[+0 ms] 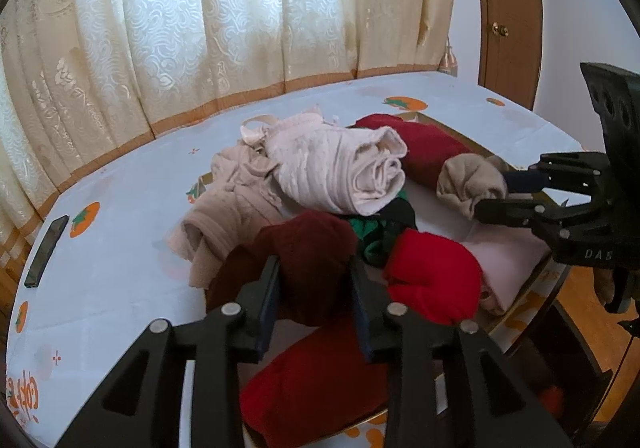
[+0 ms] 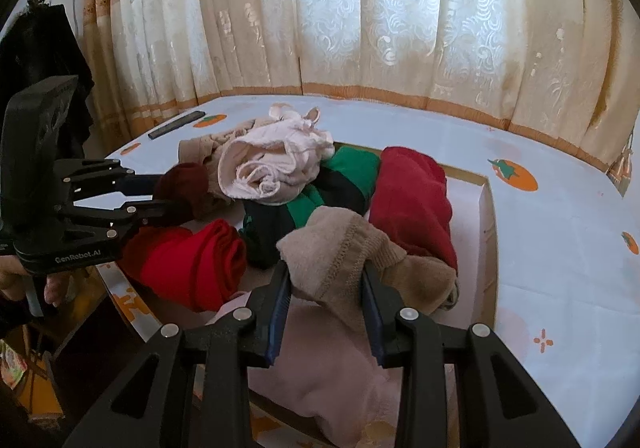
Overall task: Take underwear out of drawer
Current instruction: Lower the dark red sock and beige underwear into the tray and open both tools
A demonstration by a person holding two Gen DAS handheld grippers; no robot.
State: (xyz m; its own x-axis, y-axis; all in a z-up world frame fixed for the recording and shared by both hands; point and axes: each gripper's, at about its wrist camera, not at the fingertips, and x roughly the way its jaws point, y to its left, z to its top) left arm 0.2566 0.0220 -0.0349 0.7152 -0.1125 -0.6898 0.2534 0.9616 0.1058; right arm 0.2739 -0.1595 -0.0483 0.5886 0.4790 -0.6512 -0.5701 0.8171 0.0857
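Your left gripper (image 1: pixel 316 296), lower centre of the left wrist view, has its jaws narrow w/ a dark maroon roll (image 1: pixel 308 248) between them; the blue pads sit at both its flanks and look to be touching it, though the grip isn't tight. In the right wrist view that same roll (image 2: pixel 186 184) sits at mid-left, at the tips of the left gripper (image 2: pixel 160 192).

Your right gripper (image 2: pixel 326 284), lower centre of its own view, has jaws narrow and clamped on a beige underwear piece (image 2: pixel 340 248), fabric bulging up between the pads. In the left wrist view it shows at mid-right (image 1: pixel 494 192), beige piece (image 1: pixel 470 182) bunched at its tips.

Both pieces lie in the open drawer (image 2: pixel 486 216), w/ the rest of the pile: a pale pink bundle (image 1: pixel 340 168) on top at centre, bright red roll (image 1: pixel 434 280), green-and-black piece (image 2: pixel 344 176), deep red roll (image 2: pixel 412 192).

Writing: "GenRobot.AI" on the left gripper body, lower left of the right wrist view; "DAS" partly legible on the right gripper, right edge of the left wrist view. The desk cloth (image 1: pixel 120 288) has orange lettering at lower left, not readable.
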